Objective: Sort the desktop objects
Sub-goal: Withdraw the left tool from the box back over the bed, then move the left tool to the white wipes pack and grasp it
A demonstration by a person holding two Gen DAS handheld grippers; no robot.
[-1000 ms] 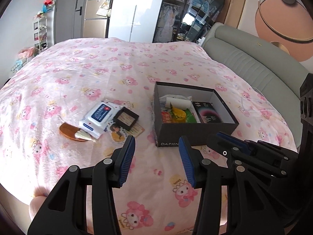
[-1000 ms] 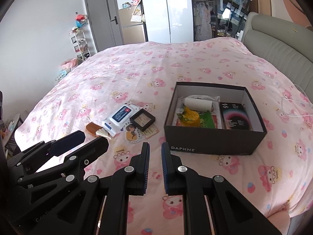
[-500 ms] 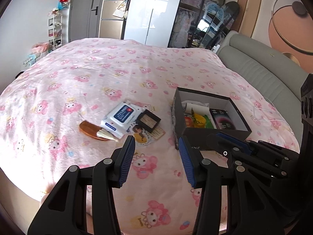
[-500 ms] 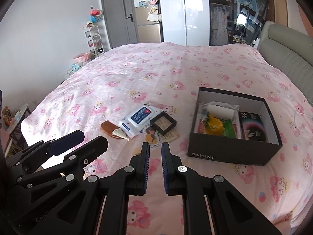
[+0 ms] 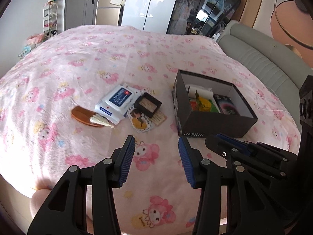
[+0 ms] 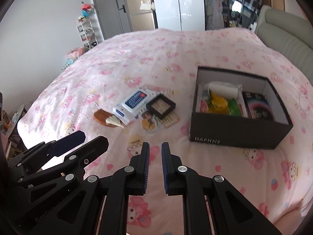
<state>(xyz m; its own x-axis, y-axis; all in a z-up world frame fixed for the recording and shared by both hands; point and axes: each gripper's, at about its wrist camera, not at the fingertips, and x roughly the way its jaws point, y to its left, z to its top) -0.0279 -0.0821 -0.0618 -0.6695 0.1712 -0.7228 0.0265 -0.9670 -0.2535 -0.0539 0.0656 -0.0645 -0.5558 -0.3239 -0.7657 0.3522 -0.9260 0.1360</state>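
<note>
Left gripper [image 5: 156,148]: nearest item, jaws parted with only bedspread showing between the blue pads, nothing held; its handles run off the bottom edge. It also shows at the lower left of the right wrist view.

Right gripper [image 6: 155,150]: jaws drawn in to a narrow slit, empty; its side profile sits at the lower right of the left wrist view, partly cut by the lens rim.

Pink cartoon-print bedspread [image 5: 82,74]: carries everything below.

Loose cluster, beyond the left gripper and left of the box:
- character sticker [image 5: 139,120], touching a tan card [image 5: 159,117] that is half under the next item;
- small black framed tray [image 5: 148,104], contents too small to read;
- wet-wipes pack [image 5: 117,102], label illegible;
- brown wooden comb [image 5: 82,115], its near end covered by a cream tassel [image 5: 100,121].

Black DAPHNE shoebox [image 5: 213,125]: open, right of the cluster and apart from it. Inside (near wall hides the lower parts): a yellow packet [image 6: 218,101], a green packet [image 6: 234,106], a white roll [image 6: 223,89], a dark carton [image 6: 258,105].

Grey headboard [image 5: 264,58] and wardrobes: far, blurred.

Change from a second ago: both grippers sit lower and nearer the cluster, which has slid toward the middle of each view; jaw gaps unchanged.
</note>
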